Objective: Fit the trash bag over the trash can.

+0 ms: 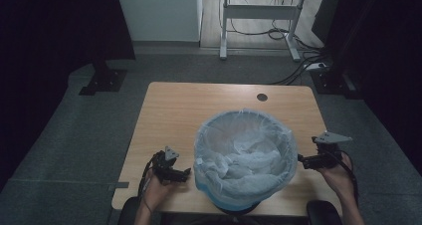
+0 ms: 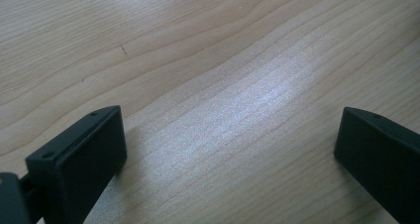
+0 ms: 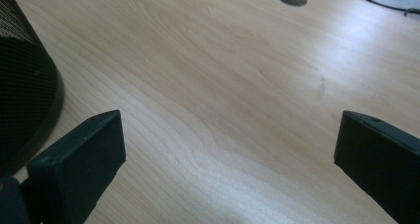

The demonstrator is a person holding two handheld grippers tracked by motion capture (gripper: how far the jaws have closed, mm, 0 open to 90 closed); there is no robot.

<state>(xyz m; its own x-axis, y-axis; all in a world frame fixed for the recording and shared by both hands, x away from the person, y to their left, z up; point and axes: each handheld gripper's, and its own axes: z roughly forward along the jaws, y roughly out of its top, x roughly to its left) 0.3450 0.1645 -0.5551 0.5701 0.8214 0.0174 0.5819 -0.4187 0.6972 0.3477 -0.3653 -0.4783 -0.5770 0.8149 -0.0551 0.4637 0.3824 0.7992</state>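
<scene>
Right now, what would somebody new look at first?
The big round bin lined with a pale blue plastic bag, standing at the near edge of the wooden table. Then the left gripper and right gripper flanking it, both open, holding nothing.

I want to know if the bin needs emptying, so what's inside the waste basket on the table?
A crumpled translucent white plastic liner fills the round black mesh waste basket, folded over its rim. No rubbish is visible, though the liner's folds hide the very bottom.
</scene>
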